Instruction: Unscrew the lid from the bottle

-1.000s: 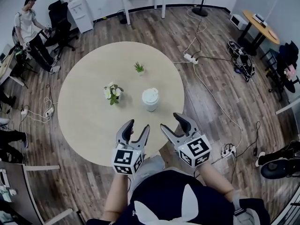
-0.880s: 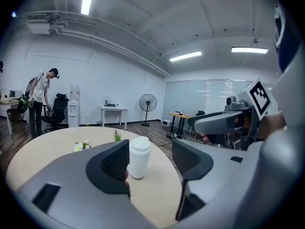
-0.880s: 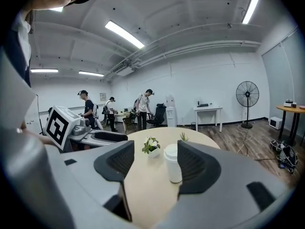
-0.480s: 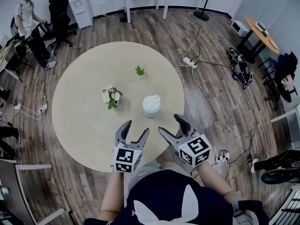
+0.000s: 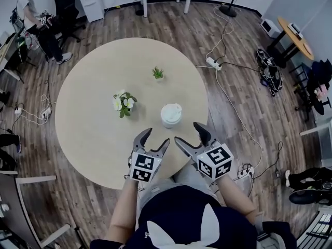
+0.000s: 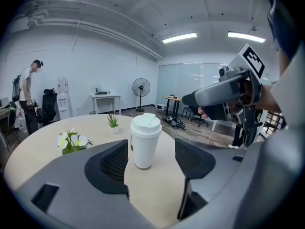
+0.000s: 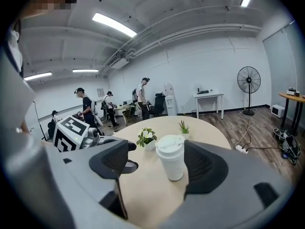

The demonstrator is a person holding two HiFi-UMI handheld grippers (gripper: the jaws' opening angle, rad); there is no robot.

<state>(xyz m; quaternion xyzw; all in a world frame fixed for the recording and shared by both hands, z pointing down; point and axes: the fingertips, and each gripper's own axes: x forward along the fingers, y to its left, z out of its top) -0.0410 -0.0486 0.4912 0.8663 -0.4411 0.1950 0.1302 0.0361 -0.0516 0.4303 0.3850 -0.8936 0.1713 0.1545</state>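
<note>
A white bottle (image 5: 171,115) with a white lid (image 6: 146,125) stands upright on the round wooden table (image 5: 88,123), right of its middle. Both grippers hover over the table's near edge, short of the bottle and apart from it. My left gripper (image 5: 154,139) is open; its jaws have just been opening and hold nothing. My right gripper (image 5: 189,134) is open too, its jaws also just widened and empty. In the left gripper view the bottle (image 6: 145,144) shows ahead between the pads (image 6: 110,162). The right gripper view frames the bottle (image 7: 172,160) the same way.
A small pot of white flowers (image 5: 123,102) and a tiny green plant (image 5: 157,74) stand further back on the table. People and office chairs (image 5: 65,9) are at the far left. Cables and a power strip (image 5: 212,63) lie on the floor to the right.
Both grippers have moved forward and down, from in front of the table edge to over it, nearer the bottle. Their jaws stand wider apart than before.
</note>
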